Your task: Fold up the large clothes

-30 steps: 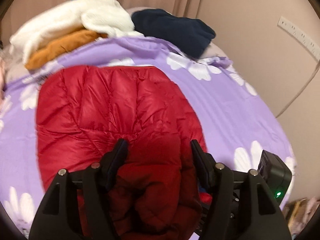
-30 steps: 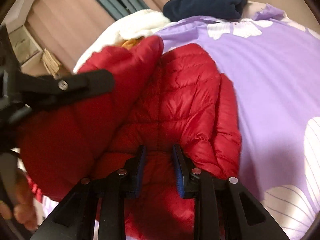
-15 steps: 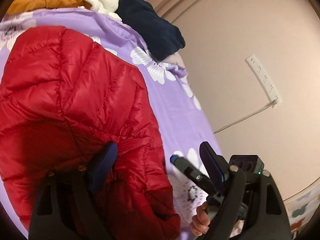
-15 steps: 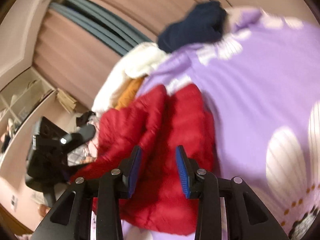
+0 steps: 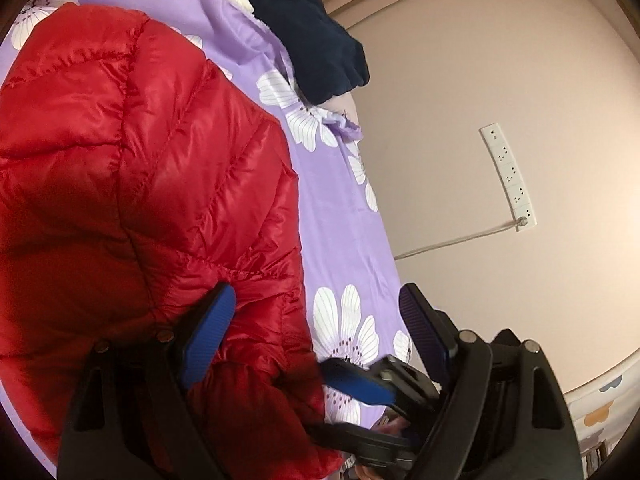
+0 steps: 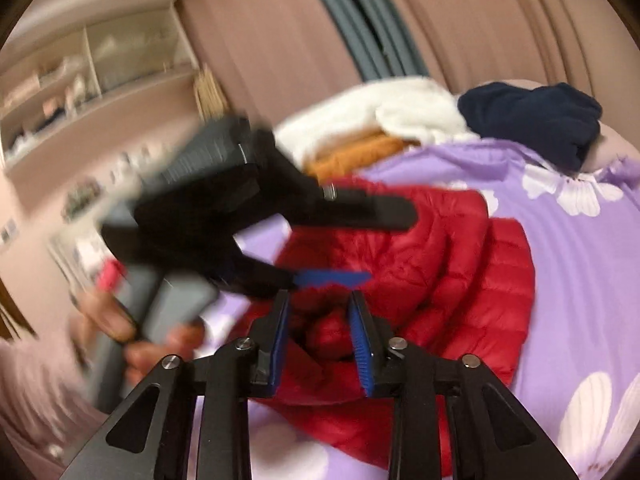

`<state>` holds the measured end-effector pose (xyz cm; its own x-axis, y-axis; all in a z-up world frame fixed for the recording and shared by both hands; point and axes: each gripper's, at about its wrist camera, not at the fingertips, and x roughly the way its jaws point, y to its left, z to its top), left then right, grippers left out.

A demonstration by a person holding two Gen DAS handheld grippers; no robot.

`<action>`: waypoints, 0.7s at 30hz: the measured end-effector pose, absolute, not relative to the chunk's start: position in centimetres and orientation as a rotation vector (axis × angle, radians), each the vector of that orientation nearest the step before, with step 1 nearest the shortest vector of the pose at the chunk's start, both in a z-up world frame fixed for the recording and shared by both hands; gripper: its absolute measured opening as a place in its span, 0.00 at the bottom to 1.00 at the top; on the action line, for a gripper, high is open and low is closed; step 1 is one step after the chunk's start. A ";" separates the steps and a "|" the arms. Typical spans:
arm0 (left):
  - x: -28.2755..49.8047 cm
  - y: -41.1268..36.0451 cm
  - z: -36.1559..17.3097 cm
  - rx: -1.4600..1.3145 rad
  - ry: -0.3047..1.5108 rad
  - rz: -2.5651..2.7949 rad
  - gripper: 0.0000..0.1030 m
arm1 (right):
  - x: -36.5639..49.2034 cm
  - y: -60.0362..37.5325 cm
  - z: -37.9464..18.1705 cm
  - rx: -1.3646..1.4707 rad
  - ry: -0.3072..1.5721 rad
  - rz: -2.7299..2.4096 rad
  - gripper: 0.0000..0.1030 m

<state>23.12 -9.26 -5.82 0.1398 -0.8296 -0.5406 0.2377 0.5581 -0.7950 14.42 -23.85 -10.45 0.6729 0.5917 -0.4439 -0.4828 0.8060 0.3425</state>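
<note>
A red quilted down jacket (image 5: 132, 184) lies folded on the purple flowered bedspread (image 5: 340, 216); it also shows in the right wrist view (image 6: 448, 264). My left gripper (image 5: 316, 300) is open and empty, its left pad over the jacket's near edge, its right pad over the bedspread. My right gripper (image 6: 318, 300) is open, holding nothing, just above the jacket's near fold. The left gripper (image 6: 352, 240) shows blurred in the right wrist view, above the jacket. The right gripper's fingers (image 5: 356, 384) show low in the left wrist view.
A navy garment (image 5: 312, 40), a white fleece (image 6: 384, 116) and an orange garment (image 6: 356, 156) are piled at the bed's far end. A wall with a power strip (image 5: 508, 176) runs along the bed's right side. Shelves (image 6: 80, 92) and curtains stand beyond.
Both grippers have let go of the jacket and pulled back. The lifted red part has dropped onto the jacket. The left gripper swung right towards the wall side.
</note>
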 end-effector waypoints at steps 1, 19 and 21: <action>23.2 -9.2 -5.8 -0.608 1.195 -0.840 0.80 | 15.2 -23.5 -11.3 0.168 0.613 0.587 0.27; 20.2 -4.7 -4.5 -0.043 0.984 -0.458 0.70 | 16.8 -25.1 -18.6 0.275 0.739 0.478 0.24; 20.1 -5.3 -5.3 0.011 0.980 -0.434 0.70 | 16.5 -25.0 -18.2 0.266 0.740 0.469 0.24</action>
